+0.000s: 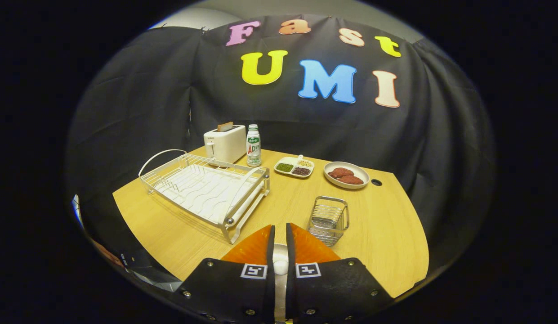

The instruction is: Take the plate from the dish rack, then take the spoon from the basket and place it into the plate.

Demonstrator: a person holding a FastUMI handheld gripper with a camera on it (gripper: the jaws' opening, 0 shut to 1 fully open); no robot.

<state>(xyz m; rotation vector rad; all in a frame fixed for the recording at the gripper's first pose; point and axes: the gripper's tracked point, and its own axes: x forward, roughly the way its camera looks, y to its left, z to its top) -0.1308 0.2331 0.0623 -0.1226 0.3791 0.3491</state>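
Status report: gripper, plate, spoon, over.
Gripper jaws nearly together, something pale in the gap, grip unclear. Dish rack bare. Wire basket just ahead; nothing between.

A light wooden table (pixel 386 234) stands before draped black cloth walls (pixel 139 103).

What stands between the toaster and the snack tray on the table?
In the gripper view, a bottle stands between the toaster and the snack tray.

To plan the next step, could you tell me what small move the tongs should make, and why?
Probably lower toward the table: the tongs look shut on a silvery item, and the dish rack and basket look empty.
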